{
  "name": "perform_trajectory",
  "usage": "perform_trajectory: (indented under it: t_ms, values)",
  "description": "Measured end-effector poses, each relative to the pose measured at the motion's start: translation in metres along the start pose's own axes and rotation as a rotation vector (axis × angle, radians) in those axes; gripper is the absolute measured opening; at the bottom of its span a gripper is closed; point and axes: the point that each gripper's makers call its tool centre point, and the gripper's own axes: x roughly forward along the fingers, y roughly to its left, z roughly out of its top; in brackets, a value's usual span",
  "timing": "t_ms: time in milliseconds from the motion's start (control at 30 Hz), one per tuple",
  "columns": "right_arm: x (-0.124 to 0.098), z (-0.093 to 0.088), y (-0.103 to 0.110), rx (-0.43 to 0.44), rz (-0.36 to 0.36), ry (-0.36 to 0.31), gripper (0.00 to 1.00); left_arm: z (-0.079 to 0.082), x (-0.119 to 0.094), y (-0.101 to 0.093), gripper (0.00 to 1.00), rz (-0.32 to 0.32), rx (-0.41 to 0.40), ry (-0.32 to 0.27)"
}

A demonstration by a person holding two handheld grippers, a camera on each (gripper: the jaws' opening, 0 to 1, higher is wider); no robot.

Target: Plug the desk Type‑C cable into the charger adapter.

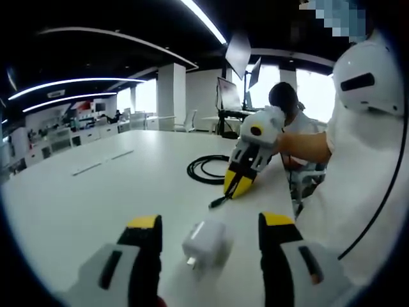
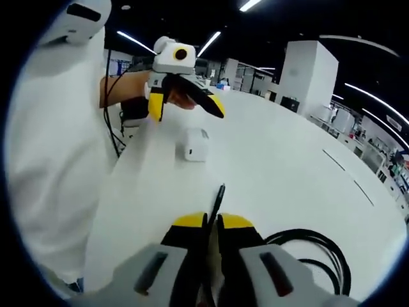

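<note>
The white charger adapter [image 1: 206, 244] lies on the white table [image 1: 96, 192], between the jaws of my left gripper [image 1: 209, 222], which is open and not touching it. My right gripper [image 1: 236, 187] comes in from the right, tips down on the table, shut on the black Type‑C cable [image 1: 217, 203]. In the right gripper view, my right gripper [image 2: 213, 222] pinches the cable [image 2: 219, 195], whose plug end sticks out forward toward the adapter [image 2: 195, 144]. Above the adapter hovers the left gripper [image 2: 185, 109], jaws spread.
The rest of the cable lies coiled [image 1: 204, 167] on the table behind the right gripper, and the coil [image 2: 319, 256] shows again to the right of its jaws. A person's white-clothed torso [image 2: 57, 160] stands at the table edge. Another person [image 1: 284, 102] sits by monitors [image 1: 229, 93] at the back.
</note>
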Motion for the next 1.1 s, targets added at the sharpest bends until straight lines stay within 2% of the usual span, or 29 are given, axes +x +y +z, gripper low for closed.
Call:
perform_trajectory:
  t_ms: [267,533,833,1000,1033,1100]
  values:
    - [-0.002,-0.001,0.005,0.033,0.040,0.017,0.03,0.001,0.000,0.000,0.61,-0.002,0.002,-0.004]
    - [-0.004,-0.001,0.013,0.025,0.080,0.030,0.02,0.001,0.000,0.001,0.61,-0.003,0.003,-0.003]
    - [-0.006,-0.001,0.020,-0.033,0.097,0.039,0.02,-0.001,0.001,0.001,0.61,-0.006,-0.001,-0.003]
    - [-0.009,0.004,0.023,-0.114,0.105,0.056,0.01,-0.001,0.002,0.001,0.60,-0.009,0.000,0.000]
    - [-0.010,0.003,0.022,-0.153,0.099,0.079,0.01,-0.001,0.002,0.001,0.60,-0.009,0.000,-0.001]
    - [-0.010,0.005,0.024,-0.159,0.102,0.078,0.01,-0.001,0.002,0.001,0.60,-0.009,0.000,-0.002]
